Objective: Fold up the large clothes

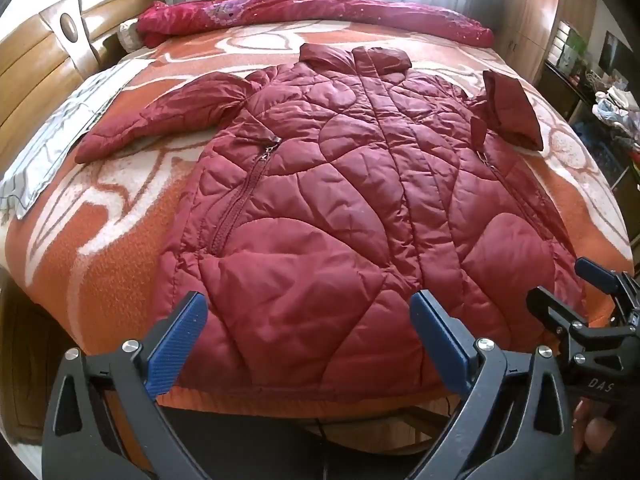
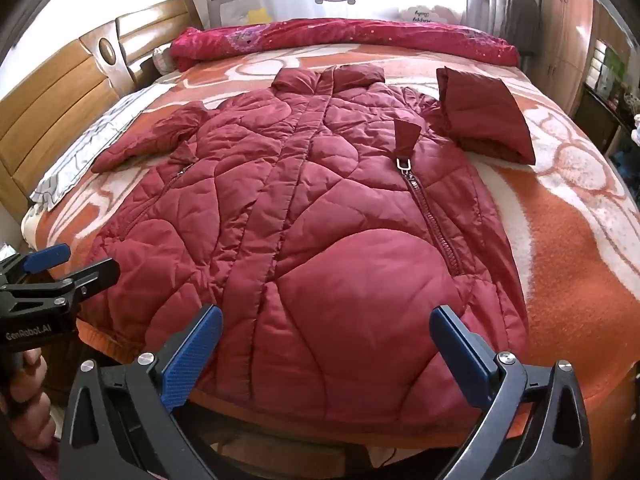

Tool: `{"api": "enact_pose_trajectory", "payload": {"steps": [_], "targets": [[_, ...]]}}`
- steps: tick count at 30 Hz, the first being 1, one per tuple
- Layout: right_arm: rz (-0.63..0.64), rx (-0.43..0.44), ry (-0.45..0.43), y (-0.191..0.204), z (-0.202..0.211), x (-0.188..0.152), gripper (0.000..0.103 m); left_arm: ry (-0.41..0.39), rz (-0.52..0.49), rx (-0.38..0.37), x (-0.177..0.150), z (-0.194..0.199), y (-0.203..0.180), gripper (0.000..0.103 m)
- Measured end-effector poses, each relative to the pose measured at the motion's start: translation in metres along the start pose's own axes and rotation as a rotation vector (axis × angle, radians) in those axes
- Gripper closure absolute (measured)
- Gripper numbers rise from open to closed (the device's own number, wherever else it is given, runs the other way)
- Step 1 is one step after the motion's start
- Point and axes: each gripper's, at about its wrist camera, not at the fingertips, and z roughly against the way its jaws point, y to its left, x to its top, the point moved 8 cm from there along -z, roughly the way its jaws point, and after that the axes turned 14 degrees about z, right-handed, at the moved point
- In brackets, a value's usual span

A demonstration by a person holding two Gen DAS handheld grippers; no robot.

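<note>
Two grippers hang over the near edge of the bed. At far left lies a grey-white pillow (image 1: 52, 148); next, the left gripper (image 1: 308, 336) gapes wide, empty, above the hem of the dark red quilted jacket (image 1: 340, 184), spread flat and front-up on the orange blanket (image 1: 100, 264) (right sleeve folded back). The right gripper (image 2: 326, 350) is equally wide and empty.
</note>
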Motion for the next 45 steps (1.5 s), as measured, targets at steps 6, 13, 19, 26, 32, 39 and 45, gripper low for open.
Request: {"api": "enact_pose_trajectory", "payload": {"steps": [6,13,19,26,32,39,45], "targets": [[0.001,-0.002,0.004,0.0,0.0,0.0,0.0,0.004,0.002,0.0,-0.001,-0.001,-0.001,0.001],[0.001,-0.002,0.002,-0.001,0.0,0.001,0.0,0.008,0.003,0.001,-0.005,-0.008,-0.004,0.001],[0.001,-0.001,0.003,-0.001,0.001,0.001,0.0,-0.005,0.0,-0.001,-0.006,-0.01,-0.003,0.001],[0.002,-0.002,0.002,0.0,0.001,0.002,0.0,0.004,-0.001,-0.001,-0.007,-0.011,-0.001,0.001],[0.001,-0.001,0.003,-0.001,0.0,0.002,0.0,0.002,-0.006,0.005,-0.006,-0.012,-0.001,0.001],[-0.001,-0.001,0.0,-0.001,-0.001,0.003,0.0,0.006,-0.013,0.013,-0.007,-0.015,0.002,0.001],[-0.004,-0.003,-0.004,0.003,-0.005,0.005,0.0,-0.001,-0.023,0.029,-0.007,-0.016,0.003,0.001]]}}
